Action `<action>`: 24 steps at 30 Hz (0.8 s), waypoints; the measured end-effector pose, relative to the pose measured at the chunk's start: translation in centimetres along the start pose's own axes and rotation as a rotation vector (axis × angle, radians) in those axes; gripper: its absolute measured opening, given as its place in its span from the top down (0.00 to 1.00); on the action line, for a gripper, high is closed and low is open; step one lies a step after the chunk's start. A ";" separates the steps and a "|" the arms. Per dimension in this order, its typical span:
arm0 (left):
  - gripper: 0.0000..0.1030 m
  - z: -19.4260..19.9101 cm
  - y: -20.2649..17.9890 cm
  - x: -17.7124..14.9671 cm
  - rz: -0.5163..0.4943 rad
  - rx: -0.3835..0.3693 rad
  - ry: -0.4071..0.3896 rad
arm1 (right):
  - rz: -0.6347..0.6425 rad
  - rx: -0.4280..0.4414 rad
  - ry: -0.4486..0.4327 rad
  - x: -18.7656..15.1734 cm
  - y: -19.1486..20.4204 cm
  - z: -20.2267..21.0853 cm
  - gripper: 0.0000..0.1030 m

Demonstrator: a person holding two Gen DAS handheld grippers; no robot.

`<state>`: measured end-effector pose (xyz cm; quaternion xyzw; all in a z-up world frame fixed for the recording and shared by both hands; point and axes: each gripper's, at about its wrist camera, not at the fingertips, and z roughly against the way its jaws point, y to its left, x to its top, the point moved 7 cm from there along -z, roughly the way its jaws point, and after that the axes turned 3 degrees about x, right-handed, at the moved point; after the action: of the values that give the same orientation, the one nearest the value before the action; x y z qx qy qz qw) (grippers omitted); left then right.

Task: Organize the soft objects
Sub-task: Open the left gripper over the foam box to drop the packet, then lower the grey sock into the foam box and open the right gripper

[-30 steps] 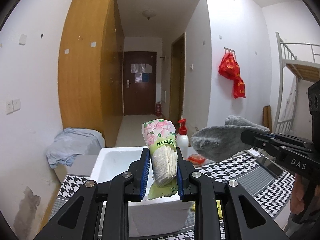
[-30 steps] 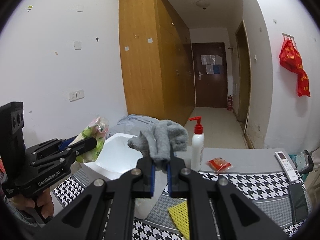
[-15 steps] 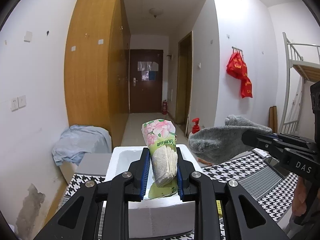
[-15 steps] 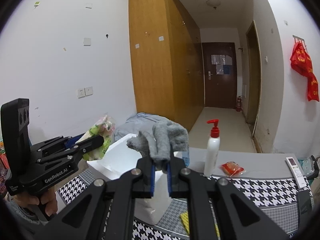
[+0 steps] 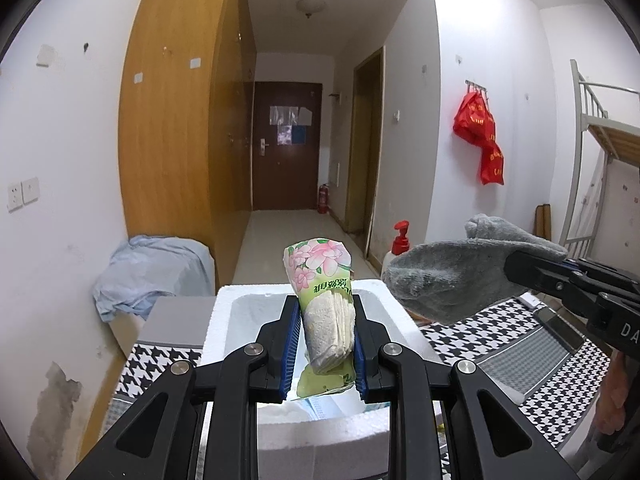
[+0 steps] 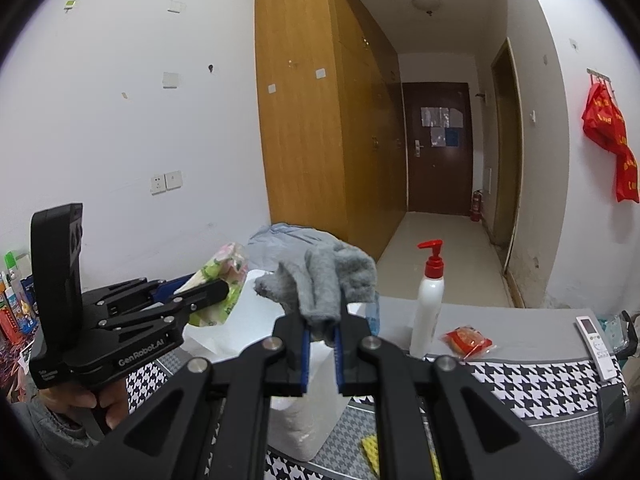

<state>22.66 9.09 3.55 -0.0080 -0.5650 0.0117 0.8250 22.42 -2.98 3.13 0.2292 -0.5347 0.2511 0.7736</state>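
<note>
Claws first: my left claw (image 5: 326,344) pinches a floral tissue pack (image 5: 326,304) between its blue pads, upright, right above the open white foam box (image 5: 224,320). My right claw (image 6: 322,342) is pressed tight on a bunched grey sock (image 6: 328,280), held in the air just beside the box's right edge. Both soft things are in the air, neither yet inside.

To do this step well, I judge I should bring each claw down over the box's hollow before I let go, one after the other so the claws don't collide, and release low so nothing bounces out. The box stands on the houndstooth-covered surface (image 6: 520,384), with a red-capped pump bottle (image 6: 428,308) near it.

Readable writing: "GenRobot.AI" on the left claw's body, "DA" on the right one; the pack's green Chinese print I cannot make out.
</note>
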 end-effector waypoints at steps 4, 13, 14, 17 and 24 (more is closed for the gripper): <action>0.76 -0.7 0.1 0.0 0.003 -0.004 0.012 | -0.006 -0.010 0.008 -0.1 -0.1 -0.4 0.88; 0.76 -1.7 0.2 0.1 0.002 -0.004 0.030 | -0.013 -0.021 0.016 -0.1 -0.5 -0.7 0.88; 0.74 -1.7 0.2 0.0 0.000 0.000 0.031 | -0.014 -0.021 0.017 0.0 -0.4 -0.7 0.88; 0.60 -1.5 0.2 0.0 0.002 0.003 0.029 | -0.015 -0.023 0.016 0.1 -0.4 -0.6 0.88; 0.12 -0.3 0.8 0.5 0.021 0.023 -0.022 | -0.012 -0.024 0.013 0.2 -0.4 -0.5 0.88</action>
<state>23.16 9.93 3.89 -0.0043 -0.5738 0.0269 0.8185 23.13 -2.97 3.09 0.2216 -0.5314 0.2415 0.7812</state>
